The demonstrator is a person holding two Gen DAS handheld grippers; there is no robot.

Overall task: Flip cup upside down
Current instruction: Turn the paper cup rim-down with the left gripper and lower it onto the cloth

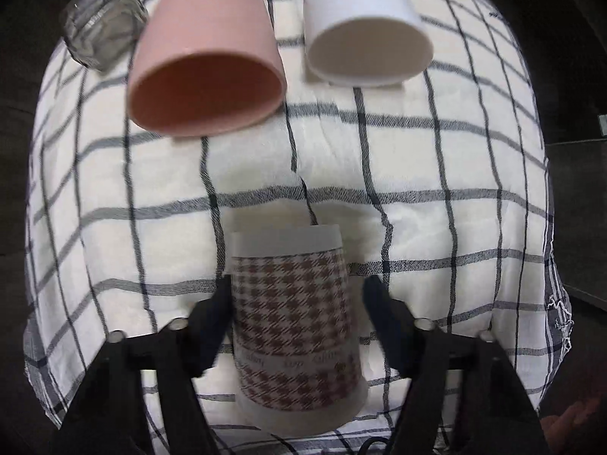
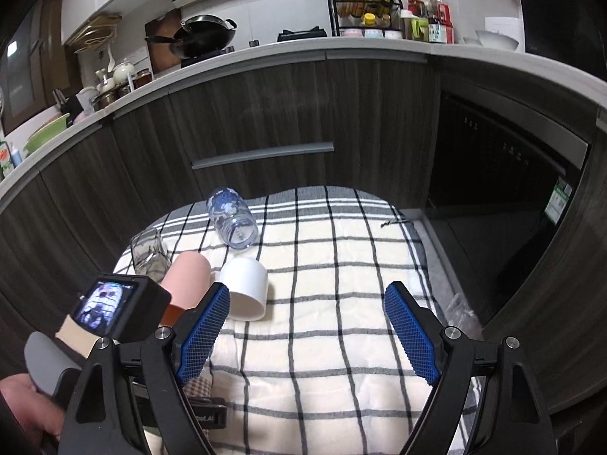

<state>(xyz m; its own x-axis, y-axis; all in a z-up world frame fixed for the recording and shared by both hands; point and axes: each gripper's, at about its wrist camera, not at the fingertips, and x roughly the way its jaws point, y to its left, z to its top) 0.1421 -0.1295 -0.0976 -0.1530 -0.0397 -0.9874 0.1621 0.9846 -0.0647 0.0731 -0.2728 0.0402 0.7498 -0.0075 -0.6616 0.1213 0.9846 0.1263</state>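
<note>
A houndstooth-patterned cup (image 1: pixel 296 330) stands upside down on the checked cloth (image 1: pixel 436 227), between the fingers of my left gripper (image 1: pixel 297 292). The left finger touches its side and the right finger stands a little apart, so the jaws are open around it. A pink cup (image 1: pixel 205 49) and a white cup (image 1: pixel 364 34) lie on their sides beyond it, mouths toward the camera. My right gripper (image 2: pixel 307 311) is open and empty above the cloth (image 2: pixel 341 341), with the white cup (image 2: pixel 246 288) and pink cup (image 2: pixel 186 280) to its left.
A clear glass (image 1: pixel 102 26) lies at the cloth's far left corner. In the right wrist view a clear blue-printed jar (image 2: pixel 231 220) lies on its side at the back of the cloth, by dark kitchen cabinets (image 2: pixel 265 121). The left gripper's camera (image 2: pixel 117 307) sits low left.
</note>
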